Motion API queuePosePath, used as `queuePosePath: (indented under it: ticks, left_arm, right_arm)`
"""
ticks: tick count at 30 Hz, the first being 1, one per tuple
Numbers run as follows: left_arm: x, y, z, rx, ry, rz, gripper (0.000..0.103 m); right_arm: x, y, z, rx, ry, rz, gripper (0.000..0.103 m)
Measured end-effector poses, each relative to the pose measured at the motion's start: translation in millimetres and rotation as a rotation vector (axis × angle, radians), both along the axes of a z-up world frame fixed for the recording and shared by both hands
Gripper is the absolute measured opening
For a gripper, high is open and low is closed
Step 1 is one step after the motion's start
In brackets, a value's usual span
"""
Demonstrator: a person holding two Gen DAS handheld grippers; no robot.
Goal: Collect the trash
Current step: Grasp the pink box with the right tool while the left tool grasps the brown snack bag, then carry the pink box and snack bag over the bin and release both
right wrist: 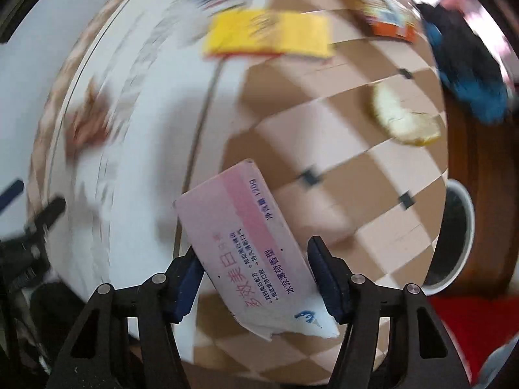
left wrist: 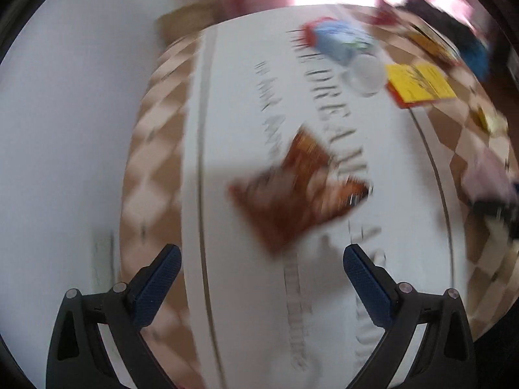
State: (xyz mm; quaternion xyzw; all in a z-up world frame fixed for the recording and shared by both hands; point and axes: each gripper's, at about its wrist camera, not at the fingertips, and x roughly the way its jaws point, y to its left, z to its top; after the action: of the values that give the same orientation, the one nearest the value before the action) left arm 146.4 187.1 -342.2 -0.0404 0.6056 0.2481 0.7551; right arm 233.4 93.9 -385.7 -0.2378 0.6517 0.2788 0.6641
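My left gripper (left wrist: 262, 256) is open and empty above a white table runner. A brown snack wrapper (left wrist: 298, 191) lies flat just beyond its fingertips. My right gripper (right wrist: 254, 267) is shut on a pink and white toothpaste box (right wrist: 245, 243) and holds it above the checkered tablecloth (right wrist: 327, 120). A yellow packet (right wrist: 269, 34) lies farther ahead, and also shows in the left wrist view (left wrist: 418, 82). A yellowish peel (right wrist: 402, 116) lies to the right. The brown wrapper shows blurred at the left of the right wrist view (right wrist: 87, 123).
A blue and white bottle (left wrist: 340, 42) and a clear cup (left wrist: 365, 73) lie at the far end of the runner. A black and blue object (right wrist: 467, 68) sits at the table's far right. A white-rimmed bin (right wrist: 454, 236) stands below the table's right edge.
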Motion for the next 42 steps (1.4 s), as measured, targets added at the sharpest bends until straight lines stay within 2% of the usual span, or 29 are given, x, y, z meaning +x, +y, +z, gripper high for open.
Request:
queuePosePath:
  ticks: [1, 5, 9, 10, 11, 12, 14, 17, 19, 21, 25, 27, 32, 38, 40, 42]
  left_arm:
    - [13, 1, -4, 0.004, 0.022, -0.08, 0.101]
    - [35, 7, -17, 0.01, 0.099, -0.289, 0.101]
    - [46, 11, -26, -0.05, 0.124, -0.356, 0.099]
    - [52, 10, -23, -0.058, 0.123, -0.357, 0.084]
    - [53, 11, -23, -0.08, 0.124, -0.354, 0.075]
    - [53, 11, -22, -0.1, 0.117, -0.346, 0.069]
    - [54, 12, -20, -0.134, 0.107, -0.324, 0.048]
    - [53, 20, -20, -0.14, 0.095, -0.276, 0.047]
    - [50, 19, -17, -0.158, 0.077, -0.219, 0.047]
    - [40, 23, -12, -0.189, 0.044, -0.16, 0.047]
    - [17, 37, -2, -0.271, -0.025, 0.039, 0.047]
    - [8, 37, 5, -0.282, -0.052, 0.106, 0.047]
    - [-14, 17, 30, -0.23, -0.127, 0.218, 0.047]
    - [-20, -17, 68, -0.141, -0.205, 0.237, 0.047]
    - [-20, -29, 87, -0.118, -0.241, 0.233, 0.047]
    - [-17, -35, 102, -0.104, -0.273, 0.228, 0.047]
  right_arm:
    - [10, 1, 0, 0.001, 0.009, -0.027, 0.062]
    - [34, 9, -6, -0.021, 0.05, -0.071, 0.063]
    - [42, 16, -6, -0.039, 0.077, -0.053, 0.067]
    - [41, 17, -5, -0.047, 0.073, -0.046, 0.067]
    - [40, 16, -7, -0.052, 0.078, -0.042, 0.067]
    - [38, 19, -8, -0.057, 0.082, -0.04, 0.067]
    - [33, 19, -8, -0.063, 0.067, -0.031, 0.067]
    - [11, 16, -14, -0.056, 0.037, -0.015, 0.066]
    - [1, 13, -14, -0.069, -0.002, -0.002, 0.055]
    - [-8, 9, -12, -0.072, -0.044, 0.01, 0.049]
    - [-26, 5, -10, -0.024, -0.034, -0.018, 0.049]
    - [-32, -1, -7, 0.005, -0.043, -0.033, 0.049]
    - [-51, -36, 13, 0.105, -0.083, -0.093, 0.049]
    - [-50, -53, 54, 0.166, -0.151, -0.127, 0.049]
    - [-29, -55, 68, 0.188, -0.178, -0.13, 0.049]
    - [-26, -64, 86, 0.225, -0.201, -0.146, 0.049]
